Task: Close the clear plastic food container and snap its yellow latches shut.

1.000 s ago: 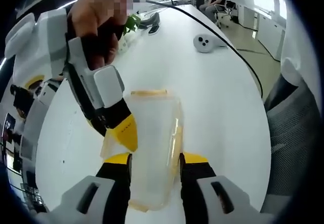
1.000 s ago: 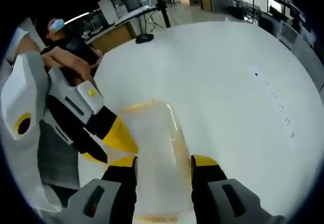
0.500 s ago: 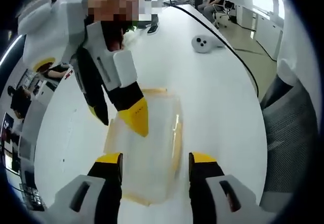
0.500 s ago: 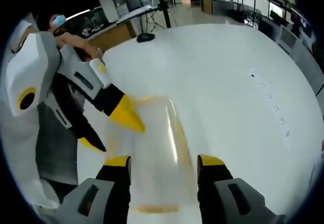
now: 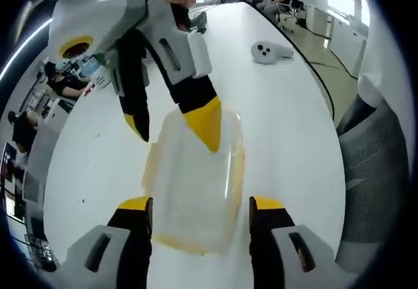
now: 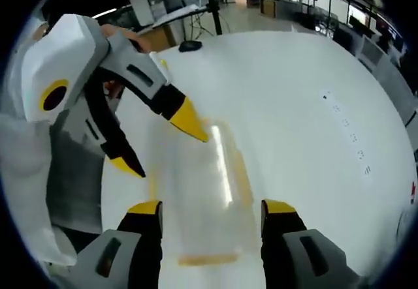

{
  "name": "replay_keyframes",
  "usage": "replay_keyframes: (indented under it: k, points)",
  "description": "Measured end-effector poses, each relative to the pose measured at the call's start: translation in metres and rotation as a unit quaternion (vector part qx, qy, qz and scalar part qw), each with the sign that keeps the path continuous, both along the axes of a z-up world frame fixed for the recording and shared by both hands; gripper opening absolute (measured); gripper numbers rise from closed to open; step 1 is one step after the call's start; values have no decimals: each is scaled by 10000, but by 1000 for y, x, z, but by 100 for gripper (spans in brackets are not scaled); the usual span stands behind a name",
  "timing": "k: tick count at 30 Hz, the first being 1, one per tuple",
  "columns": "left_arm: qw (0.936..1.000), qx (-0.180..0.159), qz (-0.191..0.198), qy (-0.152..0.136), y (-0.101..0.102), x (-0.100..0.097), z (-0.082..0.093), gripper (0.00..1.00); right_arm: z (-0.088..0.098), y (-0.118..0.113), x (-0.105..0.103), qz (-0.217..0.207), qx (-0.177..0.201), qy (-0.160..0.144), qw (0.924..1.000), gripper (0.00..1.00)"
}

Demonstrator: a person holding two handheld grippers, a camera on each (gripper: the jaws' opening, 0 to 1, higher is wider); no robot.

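Two claws spread wide, left claw [image 5: 199, 209] and right claw [image 6: 211, 209] straddling clear container [image 5: 196, 184] on white table [image 5: 287, 126].

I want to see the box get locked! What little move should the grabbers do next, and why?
Probably lower the right gripper onto a yellow latch and press. The clear plastic food container lies on the white table with its lid seemingly on. Both grippers are open above it; the left gripper straddles it without gripping.

Motion blur smears the container [image 6: 199, 197] and its latches.
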State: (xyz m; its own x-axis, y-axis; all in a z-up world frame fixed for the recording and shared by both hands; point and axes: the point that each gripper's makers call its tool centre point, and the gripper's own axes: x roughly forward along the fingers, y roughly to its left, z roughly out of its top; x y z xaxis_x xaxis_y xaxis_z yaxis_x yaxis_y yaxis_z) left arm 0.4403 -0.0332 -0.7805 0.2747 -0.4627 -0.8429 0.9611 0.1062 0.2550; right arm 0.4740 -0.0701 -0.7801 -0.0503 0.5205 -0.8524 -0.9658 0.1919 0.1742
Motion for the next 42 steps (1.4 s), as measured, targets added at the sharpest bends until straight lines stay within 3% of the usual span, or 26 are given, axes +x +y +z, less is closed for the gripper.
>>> replay_keyframes:
  k: [8, 15, 27, 42]
  points:
    - [10000, 43, -39, 79, 5, 1, -1, 65, 0, -4, -7, 45, -77, -71, 9999, 64]
    - [9996, 15, 35, 295, 8, 5, -1, 66, 5, -7, -10, 135, -117, -193, 9997, 66]
    - [9981, -82, 80, 613, 9, 12, 4, 72, -2, -17, -22, 435, -396, -279, 9979, 71]
    - [9969, 121, 37, 772, 14, 17, -8, 77, -10, -23, -24, 574, -661, -568, 9945, 73]
